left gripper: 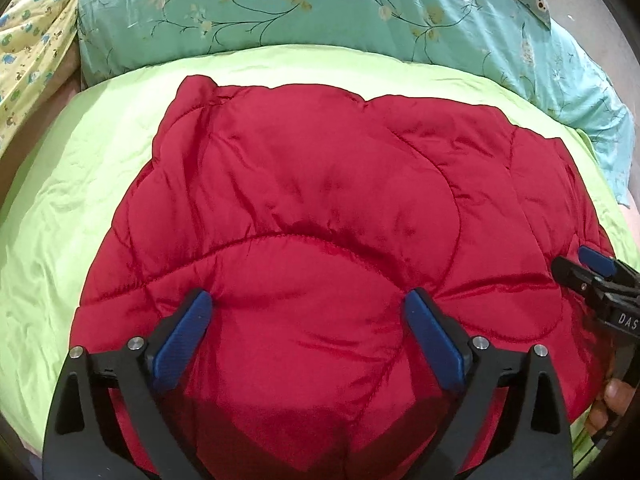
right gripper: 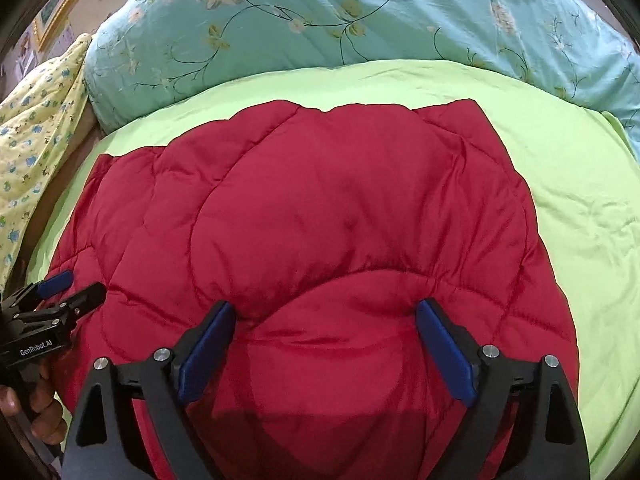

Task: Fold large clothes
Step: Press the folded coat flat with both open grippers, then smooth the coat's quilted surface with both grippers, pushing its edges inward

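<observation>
A red quilted puffy garment (left gripper: pixel 320 200) lies folded in a broad block on a light green sheet (left gripper: pixel 80 200). My left gripper (left gripper: pixel 309 296) stands open, jaws wide, over the garment's near part. Both blue fingertips (left gripper: pixel 202 304) dent the fabric, and a puff of red bulges between them. At the right edge of this view my right gripper (left gripper: pixel 580 268) hovers at the garment's side. In the right wrist view the right gripper (right gripper: pixel 326 307) is also open and wide on the red garment (right gripper: pixel 340 200), fingertips (right gripper: pixel 428 316) dimpling it. The left gripper (right gripper: pixel 74 289) shows at the left edge.
A teal floral duvet (left gripper: pixel 320 8) is bunched along the far side of the bed. A yellow printed cloth (left gripper: pixel 32 40) hangs at the far left. The green sheet (right gripper: pixel 580 200) runs wide to the right of the garment. A hand (right gripper: pixel 40 412) grips the left handle.
</observation>
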The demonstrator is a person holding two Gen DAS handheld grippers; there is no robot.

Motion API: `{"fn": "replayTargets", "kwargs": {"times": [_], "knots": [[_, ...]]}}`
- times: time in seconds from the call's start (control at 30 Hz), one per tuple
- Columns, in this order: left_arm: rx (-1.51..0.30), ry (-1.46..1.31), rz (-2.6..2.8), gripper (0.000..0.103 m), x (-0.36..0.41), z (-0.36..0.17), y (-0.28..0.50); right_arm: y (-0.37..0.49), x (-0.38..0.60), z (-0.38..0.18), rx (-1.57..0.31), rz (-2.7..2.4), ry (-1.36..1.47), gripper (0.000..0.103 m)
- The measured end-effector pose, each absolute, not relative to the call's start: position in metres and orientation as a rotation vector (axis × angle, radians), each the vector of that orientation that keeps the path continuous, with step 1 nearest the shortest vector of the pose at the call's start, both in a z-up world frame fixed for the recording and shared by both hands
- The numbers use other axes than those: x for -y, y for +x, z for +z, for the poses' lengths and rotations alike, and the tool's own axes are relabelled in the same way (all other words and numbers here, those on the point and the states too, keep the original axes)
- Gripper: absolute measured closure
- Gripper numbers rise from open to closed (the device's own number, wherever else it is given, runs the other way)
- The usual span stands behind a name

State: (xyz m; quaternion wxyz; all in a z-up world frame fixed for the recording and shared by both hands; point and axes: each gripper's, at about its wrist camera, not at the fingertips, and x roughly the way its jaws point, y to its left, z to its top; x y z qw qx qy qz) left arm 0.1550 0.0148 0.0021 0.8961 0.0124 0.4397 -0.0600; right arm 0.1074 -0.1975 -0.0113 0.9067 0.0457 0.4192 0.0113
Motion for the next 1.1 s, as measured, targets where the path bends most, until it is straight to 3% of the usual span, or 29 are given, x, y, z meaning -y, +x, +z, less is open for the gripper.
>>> {"fn": "replayTargets", "kwargs": {"times": [1.1], "knots": [[-0.866,0.041,-0.096,0.003,-0.008,0.005,0.13,0.06,0.178,-0.01,-0.83,0.004,0.033,0.007]]}}
